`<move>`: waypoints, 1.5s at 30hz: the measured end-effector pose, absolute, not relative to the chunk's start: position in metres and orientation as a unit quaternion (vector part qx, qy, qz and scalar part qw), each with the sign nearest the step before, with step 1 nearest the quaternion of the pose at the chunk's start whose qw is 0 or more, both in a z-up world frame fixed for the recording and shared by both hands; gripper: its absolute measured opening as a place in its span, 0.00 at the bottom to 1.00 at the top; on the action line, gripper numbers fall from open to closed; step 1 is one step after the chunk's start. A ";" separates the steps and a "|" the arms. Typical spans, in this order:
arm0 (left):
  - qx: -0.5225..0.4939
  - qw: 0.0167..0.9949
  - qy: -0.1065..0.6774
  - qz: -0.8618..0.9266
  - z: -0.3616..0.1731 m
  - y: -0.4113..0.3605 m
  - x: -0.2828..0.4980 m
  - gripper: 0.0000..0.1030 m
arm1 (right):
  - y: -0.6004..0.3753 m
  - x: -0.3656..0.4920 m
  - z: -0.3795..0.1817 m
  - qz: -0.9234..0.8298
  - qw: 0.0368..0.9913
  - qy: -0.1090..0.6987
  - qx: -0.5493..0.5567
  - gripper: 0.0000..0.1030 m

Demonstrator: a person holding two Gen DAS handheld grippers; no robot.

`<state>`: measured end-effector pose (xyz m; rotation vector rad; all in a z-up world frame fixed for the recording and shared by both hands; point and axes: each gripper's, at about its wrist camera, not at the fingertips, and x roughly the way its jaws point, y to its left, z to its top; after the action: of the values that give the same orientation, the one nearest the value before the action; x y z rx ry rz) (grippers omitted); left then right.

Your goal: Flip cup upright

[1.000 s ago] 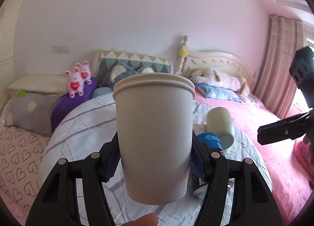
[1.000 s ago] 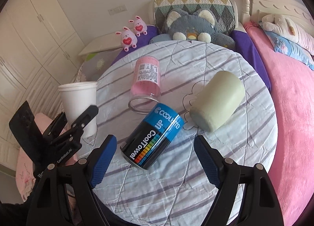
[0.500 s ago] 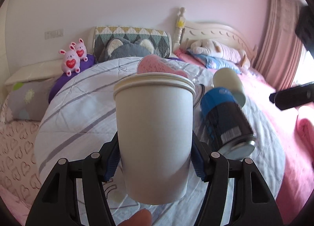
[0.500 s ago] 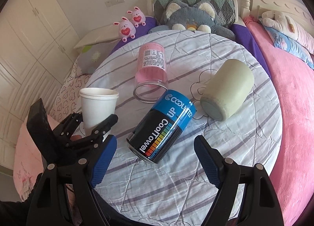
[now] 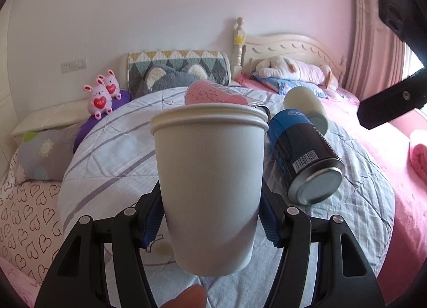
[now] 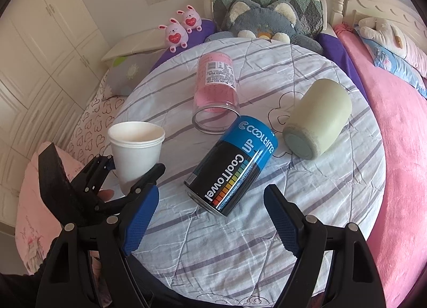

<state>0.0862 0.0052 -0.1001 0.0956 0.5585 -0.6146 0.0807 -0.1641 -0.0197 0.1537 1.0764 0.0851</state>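
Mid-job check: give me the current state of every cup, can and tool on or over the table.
White paper cup: upright, mouth up, clamped in left tool.
Left tool: shut on the cup.
Right tool: open, empty.
Pink clear cup: lying on its side.
Green cup: lying on its side.
Blue CoolTowel can: lying on its side.

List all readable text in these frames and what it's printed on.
"COOLTIME", "UP", "CoolTowel": blue and black can, lying on its side.
Barcode and fine print on that can: too small to read.
White label with barcode on the pink clear cup: print too small to read.
White paper cup and pale green cup: no text visible.
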 end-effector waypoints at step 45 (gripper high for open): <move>0.071 0.927 0.322 -0.177 0.002 0.030 -0.003 1.00 | -0.152 -0.011 0.025 0.037 0.920 0.379 0.095 0.80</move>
<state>-0.0030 0.0301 0.0018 0.1455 0.6604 -0.3638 -0.0109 -0.1518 0.0255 0.1954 0.7789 0.0763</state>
